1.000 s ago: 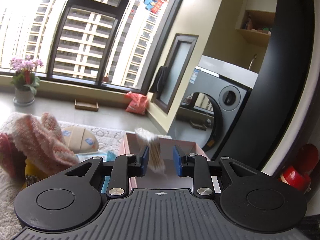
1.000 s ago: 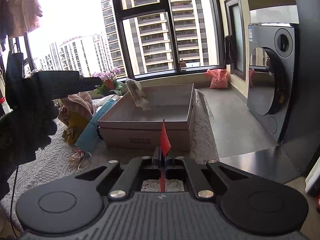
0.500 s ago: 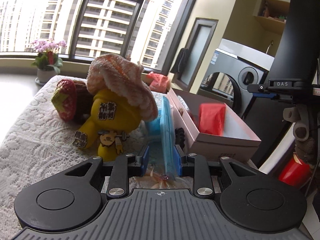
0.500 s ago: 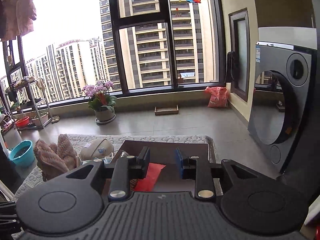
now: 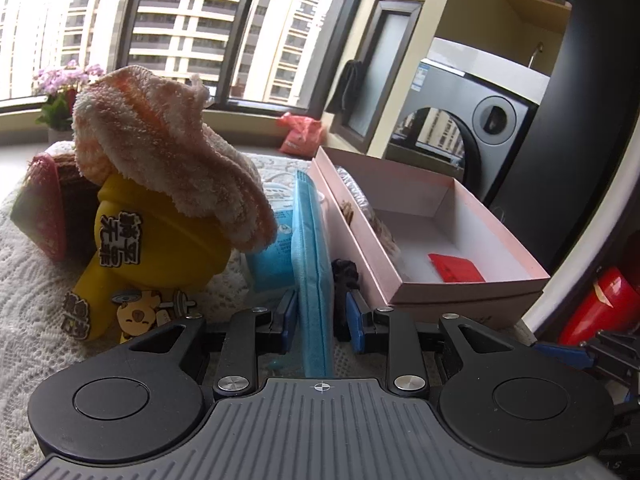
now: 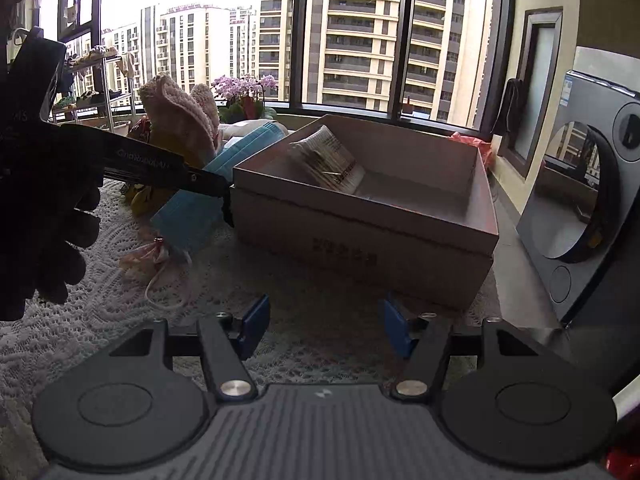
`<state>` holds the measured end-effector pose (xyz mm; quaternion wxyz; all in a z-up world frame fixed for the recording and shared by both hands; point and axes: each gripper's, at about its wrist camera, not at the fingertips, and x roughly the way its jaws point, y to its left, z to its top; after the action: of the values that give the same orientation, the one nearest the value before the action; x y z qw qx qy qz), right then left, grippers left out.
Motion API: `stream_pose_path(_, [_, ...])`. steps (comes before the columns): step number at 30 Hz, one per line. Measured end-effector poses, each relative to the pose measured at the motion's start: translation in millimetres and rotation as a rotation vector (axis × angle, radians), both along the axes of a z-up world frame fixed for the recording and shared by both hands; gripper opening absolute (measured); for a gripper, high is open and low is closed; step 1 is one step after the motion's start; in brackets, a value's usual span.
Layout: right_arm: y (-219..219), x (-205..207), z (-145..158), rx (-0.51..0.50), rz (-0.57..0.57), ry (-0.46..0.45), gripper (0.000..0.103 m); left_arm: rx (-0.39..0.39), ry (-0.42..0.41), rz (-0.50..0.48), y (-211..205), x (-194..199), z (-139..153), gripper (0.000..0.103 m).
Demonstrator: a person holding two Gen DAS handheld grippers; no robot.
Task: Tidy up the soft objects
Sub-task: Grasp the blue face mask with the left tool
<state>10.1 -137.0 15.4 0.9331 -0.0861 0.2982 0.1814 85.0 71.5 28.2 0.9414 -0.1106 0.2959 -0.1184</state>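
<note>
My left gripper (image 5: 322, 318) is open, one finger on each side of a stack of blue face masks (image 5: 310, 264) standing on edge beside the pink box (image 5: 472, 280). The box holds a red packet (image 5: 456, 267) and a clear bag of cotton swabs (image 6: 330, 158). A fluffy pink towel (image 5: 168, 160) lies over a yellow plush toy (image 5: 152, 248). My right gripper (image 6: 325, 330) is open and empty, low over the lace cloth in front of the box (image 6: 360, 236). The masks (image 6: 192, 216) and the left gripper's fingers (image 6: 160, 168) show in the right wrist view.
A red strawberry-shaped cushion (image 5: 40, 212) sits left of the plush toy. A small pink string item (image 6: 154, 256) lies on the lace tablecloth (image 6: 120, 320). A washing machine (image 5: 472, 128) stands behind the box. A red object (image 5: 600, 308) is at the right.
My left gripper moved closer around the blue masks. My right gripper dropped from above the box to the cloth in front of it, and its jaws opened wider.
</note>
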Motion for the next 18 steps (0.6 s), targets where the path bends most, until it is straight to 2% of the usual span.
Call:
stream_pose_path(2, [2, 0, -8, 0.011, 0.003, 0.021, 0.061, -0.006, 0.024, -0.006, -4, 10, -4, 0.027])
stream_pose_path(4, [5, -1, -8, 0.019, 0.012, 0.027, 0.061, -0.004, 0.042, -0.006, -7, 17, -8, 0.017])
stream_pose_path(7, [9, -4, -3, 0.016, 0.031, -0.003, 0.058, 0.001, 0.056, 0.017, -5, 19, -12, 0.013])
stream_pose_path(9, [17, -6, 2, -0.019, 0.056, -0.029, 0.036, -0.019, 0.031, 0.007, 1, 8, -13, 0.013])
stream_pose_path(11, [26, -6, 3, -0.042, 0.089, -0.034, 0.03, -0.027, 0.007, 0.009, 9, -8, -12, 0.012])
stream_pose_path(15, [51, -3, 5, -0.047, 0.178, -0.011, 0.03, -0.017, -0.024, 0.044, 29, -47, -9, 0.012])
stream_pose_path(18, [70, -1, 8, 0.001, 0.26, 0.049, 0.031, 0.004, -0.029, 0.093, 48, -74, -8, 0.012])
